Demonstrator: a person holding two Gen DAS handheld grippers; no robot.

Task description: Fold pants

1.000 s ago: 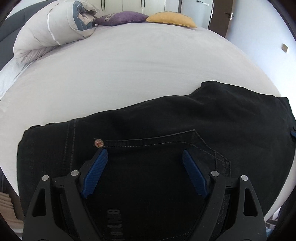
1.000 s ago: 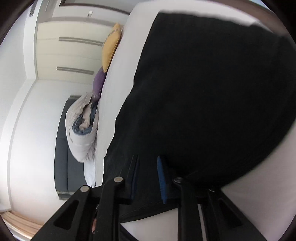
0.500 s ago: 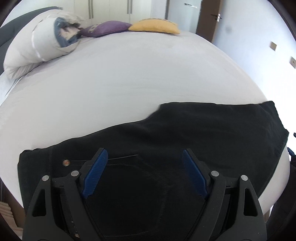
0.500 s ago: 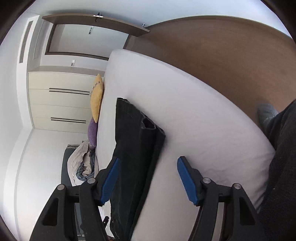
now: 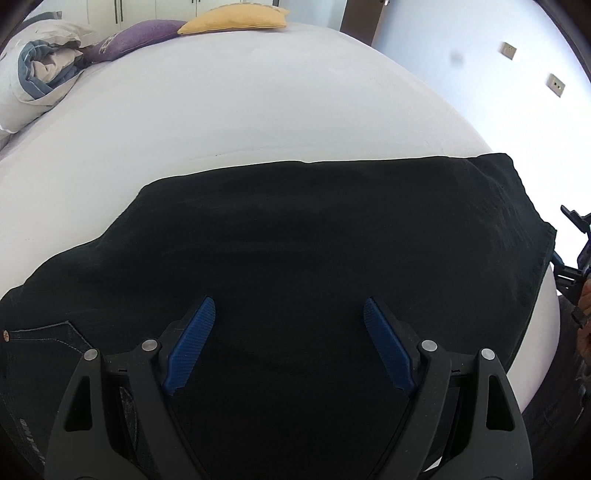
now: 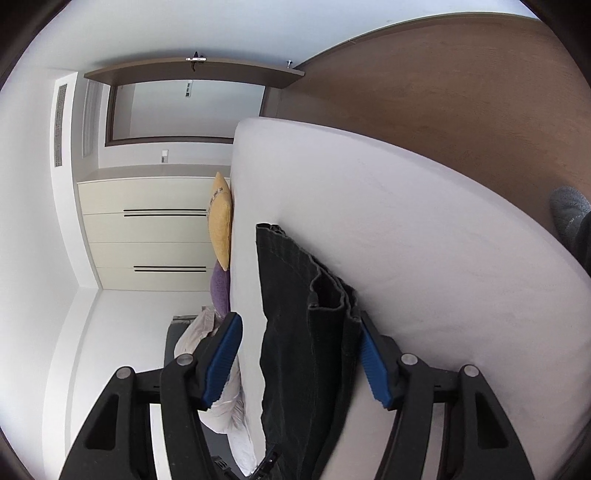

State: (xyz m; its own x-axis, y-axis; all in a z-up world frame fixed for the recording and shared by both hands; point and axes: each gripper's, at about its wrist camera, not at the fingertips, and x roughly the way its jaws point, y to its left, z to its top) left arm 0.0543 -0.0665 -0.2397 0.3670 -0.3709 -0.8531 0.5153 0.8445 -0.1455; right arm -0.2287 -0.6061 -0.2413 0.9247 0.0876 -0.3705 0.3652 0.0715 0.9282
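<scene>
- Where the white bed bulges smooth and matte, the black pants lie folded flat along its near edge, a long dark slab of heavy denim.
- At the pants' left end, pale stitching traces a pocket seam and a small copper rivet glints beside it.
- Far beyond the pants on the left, a puffy white duvet sits bundled with a grey-blue lining showing; just right of it lie a purple cushion and a flat mustard-yellow cushion.
- Over the middle of the pants hovers the left gripper, black plastic arms with ribbed blue pads, jaws spread wide and holding nothing. Faint lettering shows on its left arm but is too dim to read.
- Right of the pants, past the hem end, the right gripper peeks in at the frame edge.
- From the right wrist view, turned sideways, the right gripper has its jaws apart, straddling the pants' stacked hem edges without pinching them; the layers stand open in a rippled loop.
- Beyond the pants stand cream wardrobe fronts with thin dark handles, and brown wood floor lies beside the bed.
- A grey sock shows at the far edge.
</scene>
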